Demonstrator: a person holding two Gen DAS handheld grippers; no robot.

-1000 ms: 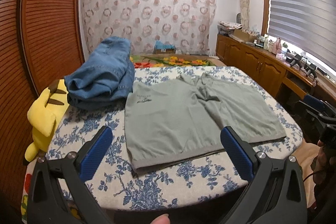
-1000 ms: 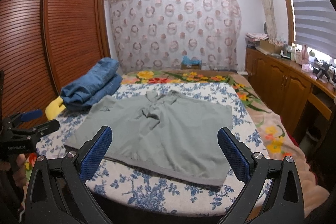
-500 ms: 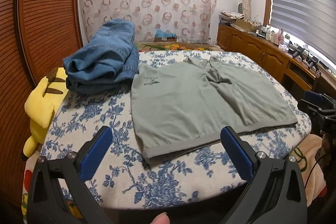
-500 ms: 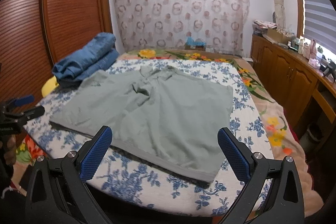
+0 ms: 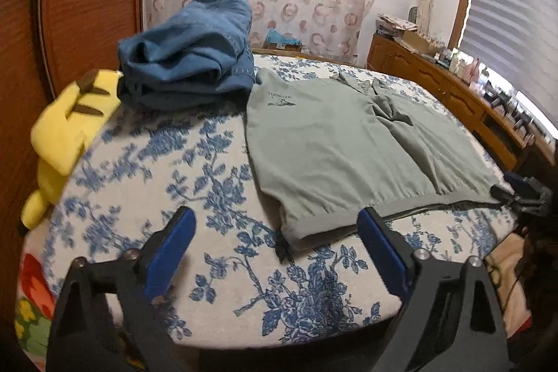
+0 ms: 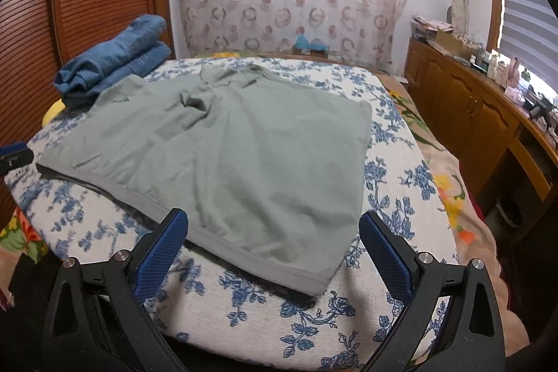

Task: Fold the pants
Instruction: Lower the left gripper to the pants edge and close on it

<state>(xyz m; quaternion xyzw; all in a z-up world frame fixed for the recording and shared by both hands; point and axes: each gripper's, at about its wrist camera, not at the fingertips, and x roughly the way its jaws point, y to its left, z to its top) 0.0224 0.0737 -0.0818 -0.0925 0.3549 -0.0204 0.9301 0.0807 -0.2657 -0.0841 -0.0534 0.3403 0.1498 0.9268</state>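
Grey-green pants (image 5: 348, 149) lie spread flat on a blue-flowered bedcover (image 5: 181, 183); they also show in the right wrist view (image 6: 240, 156). My left gripper (image 5: 275, 232) is open and empty, hovering just above the near hem corner. My right gripper (image 6: 272, 232) is open and empty, above the other near corner of the hem. The right gripper also shows at the right edge of the left wrist view (image 5: 523, 194), and part of the left gripper at the left edge of the right wrist view (image 6: 14, 156).
A pile of blue jeans (image 5: 188, 54) sits at the far left of the bed, also in the right wrist view (image 6: 115, 61). A yellow plush toy (image 5: 66, 135) lies at the left edge. A wooden cabinet (image 6: 481, 114) runs along the right wall.
Both grippers have moved forward and down toward the near hem of the pants. Both stay open.
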